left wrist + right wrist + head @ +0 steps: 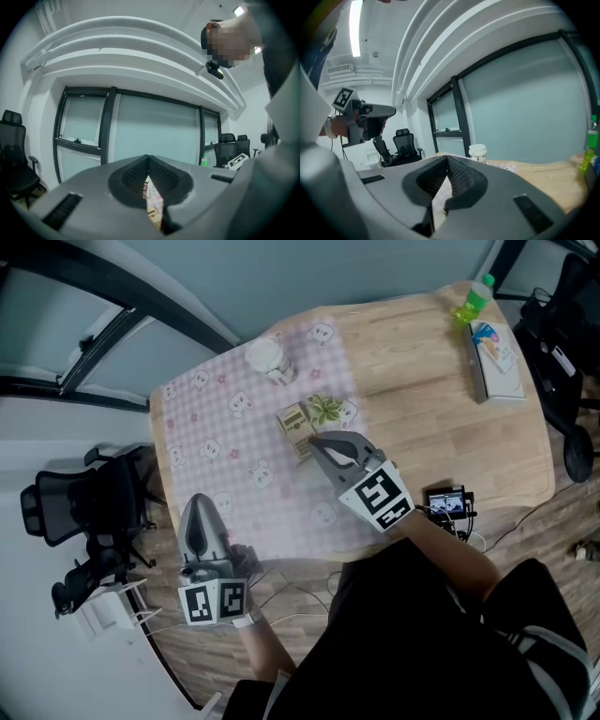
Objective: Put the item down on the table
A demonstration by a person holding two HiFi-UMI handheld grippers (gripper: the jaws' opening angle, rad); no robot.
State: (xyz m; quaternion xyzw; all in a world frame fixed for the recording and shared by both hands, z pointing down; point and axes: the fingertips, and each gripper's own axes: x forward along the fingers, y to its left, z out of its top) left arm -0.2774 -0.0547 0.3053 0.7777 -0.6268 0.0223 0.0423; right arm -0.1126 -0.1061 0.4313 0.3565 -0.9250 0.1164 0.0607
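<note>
Looking along the left gripper [148,158], a small printed packet [153,206] can be seen pinched flat between the jaws, which are closed right down on it. It's held above the near edge of the pink checked cloth [225,456] on the worktop [450,427], so it hasn't been set down yet. From the head view the packet itself can't really be made out.

The right gripper [317,440] is parked just beside the little cardboard boxes [293,418], jaws together on nothing, only cloth showing through the gap.

Handling-wise, the packet is probably light, thin and a bit floppy, maybe with a slick wrapper. It's best gripped on the flat faces, and it could flop over on release.
</note>
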